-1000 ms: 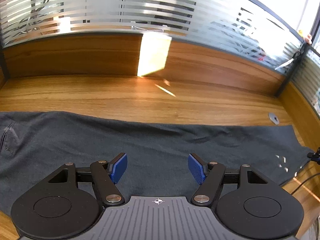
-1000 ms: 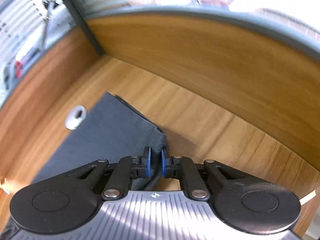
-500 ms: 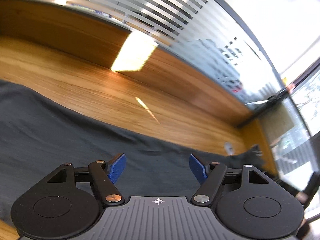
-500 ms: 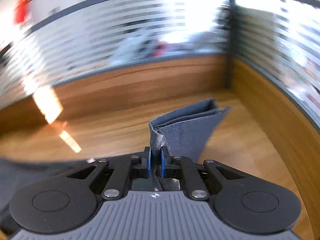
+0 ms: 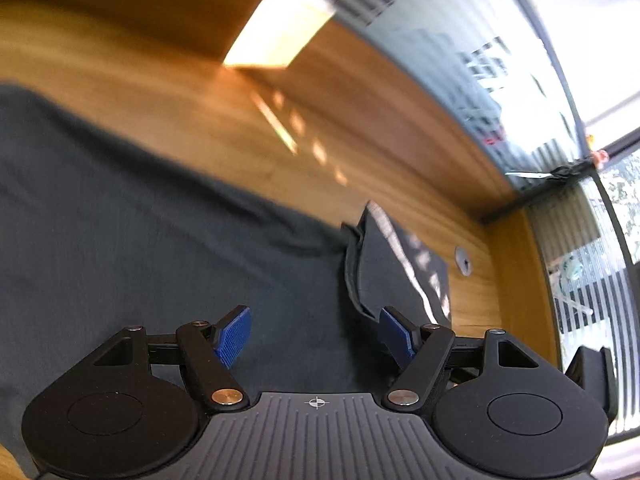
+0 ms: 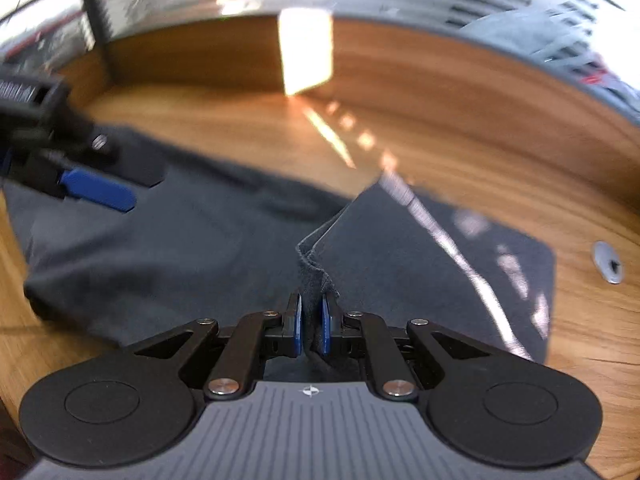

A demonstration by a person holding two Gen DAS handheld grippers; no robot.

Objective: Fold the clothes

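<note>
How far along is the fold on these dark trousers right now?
Done: the dark trousers lie spread on the wooden desk. In hand: the right gripper is shut on the leg end, lifted and doubled back over the rest. The left gripper hovers open above the cloth, holding nothing. Left: laying that end down flat and any further folds; no finished fold shows yet.

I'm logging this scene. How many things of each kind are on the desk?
Garment: 1
Grommet: 1
Grippers: 2, left open, right shut on the garment
Total: 4
</note>
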